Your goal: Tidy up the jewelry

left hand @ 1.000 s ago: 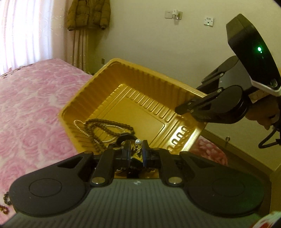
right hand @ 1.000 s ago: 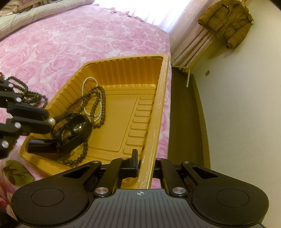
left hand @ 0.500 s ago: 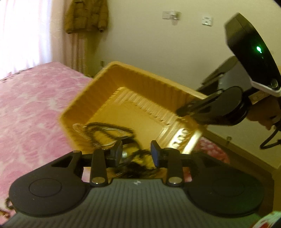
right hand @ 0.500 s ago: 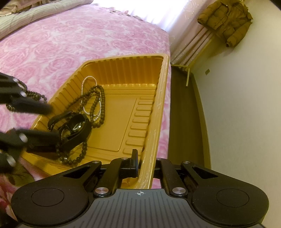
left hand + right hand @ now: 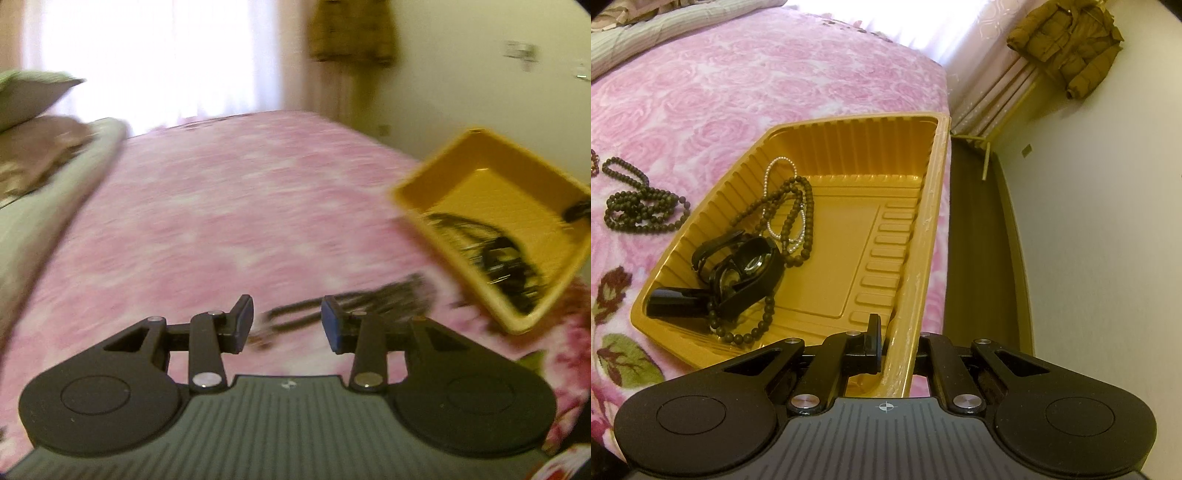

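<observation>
A gold plastic tray (image 5: 925, 225) sits on the pink bed and also shows in the left wrist view (image 5: 410, 205). In it lie a black watch (image 5: 746, 275), a dark bead necklace (image 5: 792, 218) and a pearl strand (image 5: 775, 166). My right gripper (image 5: 897, 347) is shut on the tray's near rim. Another dark bead necklace (image 5: 639, 208) lies on the bed left of the tray; in the blurred left wrist view it (image 5: 354, 301) lies just beyond my left gripper (image 5: 287, 325), which is open and empty.
The pink rose bedspread (image 5: 221, 206) fills the left view, with pillows and a folded blanket (image 5: 40, 155) at the left. A brown jacket (image 5: 1067, 44) hangs by the curtain. The dark floor gap (image 5: 975, 240) runs beside the bed edge.
My left gripper opened, letting go of the jewelry in the tray, and swung left out of the tray toward the beads on the bed. The right gripper kept its hold on the rim.
</observation>
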`<act>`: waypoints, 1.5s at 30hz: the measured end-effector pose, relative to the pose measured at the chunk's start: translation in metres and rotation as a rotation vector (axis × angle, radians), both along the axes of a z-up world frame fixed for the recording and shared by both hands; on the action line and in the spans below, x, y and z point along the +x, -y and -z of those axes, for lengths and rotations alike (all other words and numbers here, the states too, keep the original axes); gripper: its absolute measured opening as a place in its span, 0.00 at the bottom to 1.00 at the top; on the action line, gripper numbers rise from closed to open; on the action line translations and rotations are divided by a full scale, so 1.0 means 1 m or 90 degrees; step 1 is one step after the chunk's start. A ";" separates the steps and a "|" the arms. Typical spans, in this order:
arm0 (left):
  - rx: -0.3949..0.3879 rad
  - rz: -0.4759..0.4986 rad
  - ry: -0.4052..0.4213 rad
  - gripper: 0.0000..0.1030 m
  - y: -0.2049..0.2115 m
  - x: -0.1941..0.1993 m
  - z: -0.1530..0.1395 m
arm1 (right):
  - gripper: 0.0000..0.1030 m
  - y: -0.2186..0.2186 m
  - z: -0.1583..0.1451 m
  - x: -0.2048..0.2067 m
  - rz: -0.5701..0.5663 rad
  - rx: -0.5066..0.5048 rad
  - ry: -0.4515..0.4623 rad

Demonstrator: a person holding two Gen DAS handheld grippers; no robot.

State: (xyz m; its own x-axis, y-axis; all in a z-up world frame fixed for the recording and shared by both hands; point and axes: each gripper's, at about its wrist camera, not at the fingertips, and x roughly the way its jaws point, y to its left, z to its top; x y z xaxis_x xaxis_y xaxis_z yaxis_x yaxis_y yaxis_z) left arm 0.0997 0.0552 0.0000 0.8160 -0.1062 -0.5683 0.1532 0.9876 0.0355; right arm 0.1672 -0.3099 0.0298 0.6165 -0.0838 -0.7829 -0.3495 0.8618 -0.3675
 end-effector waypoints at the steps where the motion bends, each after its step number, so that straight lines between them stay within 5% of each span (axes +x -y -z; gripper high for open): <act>1: 0.006 -0.019 -0.003 0.36 -0.011 -0.002 0.003 | 0.06 0.000 0.000 0.000 -0.001 -0.001 0.000; 7: 0.012 -0.083 -0.019 0.36 -0.051 -0.006 0.016 | 0.06 0.001 0.000 -0.001 0.003 0.001 -0.004; 15: 0.012 -0.064 -0.025 0.35 -0.044 0.008 0.032 | 0.06 0.000 0.000 -0.001 0.004 0.001 -0.005; 19: 0.013 -0.039 -0.053 0.16 -0.033 0.022 0.047 | 0.06 0.000 0.000 -0.001 0.004 0.001 -0.005; 24: 0.003 -0.036 -0.071 0.15 -0.028 0.036 0.062 | 0.06 0.001 0.000 -0.001 0.004 0.002 -0.006; 45: 0.021 -0.040 -0.061 0.08 -0.025 0.035 0.054 | 0.05 0.002 0.005 0.002 0.008 -0.001 -0.011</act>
State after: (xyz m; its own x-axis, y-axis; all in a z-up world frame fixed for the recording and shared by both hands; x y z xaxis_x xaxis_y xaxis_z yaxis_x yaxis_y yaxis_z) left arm 0.1348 0.0805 -0.0539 0.7623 -0.0373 -0.6461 0.0958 0.9938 0.0557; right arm 0.1693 -0.3121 0.0249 0.6020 -0.0930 -0.7931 -0.3448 0.8656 -0.3632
